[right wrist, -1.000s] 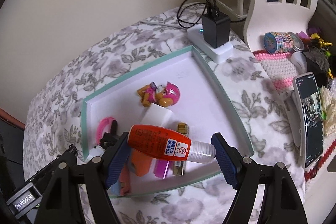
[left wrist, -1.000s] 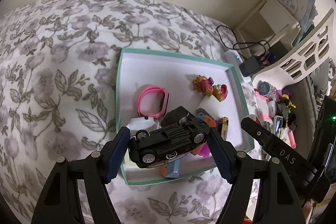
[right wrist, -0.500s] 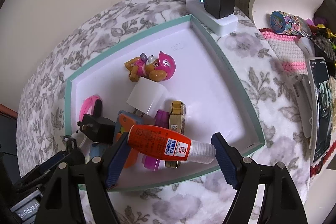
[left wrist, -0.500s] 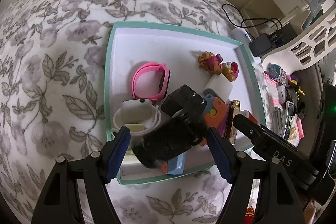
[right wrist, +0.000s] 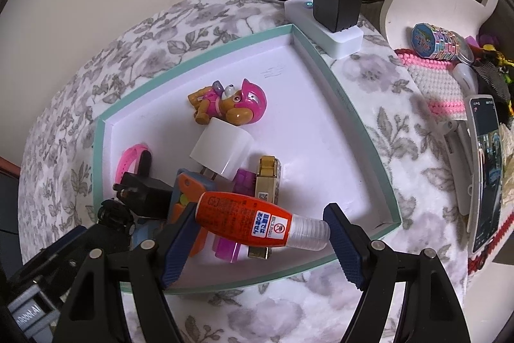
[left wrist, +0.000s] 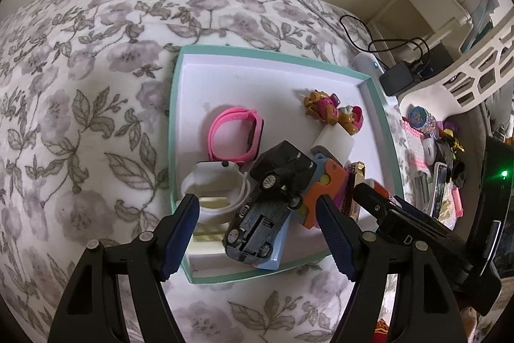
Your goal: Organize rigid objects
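Car [left wrist: 257,224] dropped — between left tool [left wrist: 258,216] tips

Off-task items, right of tray
Black charger [right wrist: 337,4] plugged into white power strip [right wrist: 324,31]; smartphone [right wrist: 486,169] lying on floral cloth [left wrist: 80,118].

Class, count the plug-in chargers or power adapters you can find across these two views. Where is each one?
3. A white adapter and a black adapter lie inside the teal tray; another black adapter is plugged into the white power strip outside it. Others may be hidden.
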`<state>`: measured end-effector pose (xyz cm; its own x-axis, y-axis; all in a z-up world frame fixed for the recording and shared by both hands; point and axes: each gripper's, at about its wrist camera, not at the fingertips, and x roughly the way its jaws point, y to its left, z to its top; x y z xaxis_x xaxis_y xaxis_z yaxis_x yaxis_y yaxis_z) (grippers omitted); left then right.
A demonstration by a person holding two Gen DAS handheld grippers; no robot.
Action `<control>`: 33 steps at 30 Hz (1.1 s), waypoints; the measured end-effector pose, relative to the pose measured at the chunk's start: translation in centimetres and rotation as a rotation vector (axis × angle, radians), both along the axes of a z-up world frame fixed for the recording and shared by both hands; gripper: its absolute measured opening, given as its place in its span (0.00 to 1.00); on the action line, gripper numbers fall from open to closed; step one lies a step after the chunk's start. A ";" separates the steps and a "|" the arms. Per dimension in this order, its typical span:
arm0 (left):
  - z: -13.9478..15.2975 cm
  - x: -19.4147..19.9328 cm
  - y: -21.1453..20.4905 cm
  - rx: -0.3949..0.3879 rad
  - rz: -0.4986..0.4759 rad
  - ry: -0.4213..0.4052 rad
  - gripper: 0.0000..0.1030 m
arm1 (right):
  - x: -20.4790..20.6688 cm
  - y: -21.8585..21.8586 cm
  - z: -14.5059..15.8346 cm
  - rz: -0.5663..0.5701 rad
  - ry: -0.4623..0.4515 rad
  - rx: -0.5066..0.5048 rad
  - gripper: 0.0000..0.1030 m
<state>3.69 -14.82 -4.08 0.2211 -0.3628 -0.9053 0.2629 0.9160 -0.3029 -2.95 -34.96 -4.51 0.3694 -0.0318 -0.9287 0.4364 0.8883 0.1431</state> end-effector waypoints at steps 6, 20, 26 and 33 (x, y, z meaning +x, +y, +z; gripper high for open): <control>0.2 0.6 1.4 0.001 0.048 -0.002 0.75 | 0.0 0.0 -0.1 0.003 0.000 -0.026 0.87; 1.0 0.7 5.3 0.060 0.128 -0.086 0.94 | -0.2 2.0 1.4 0.044 -0.064 -0.042 1.00; 2.1 0.0 6.3 0.081 0.132 -0.145 0.96 | -0.8 3.8 2.9 0.089 -0.095 -0.093 1.00; 3.7 -1.1 7.6 0.063 0.135 -0.178 0.96 | -1.9 5.7 4.7 0.129 -0.145 -0.127 1.00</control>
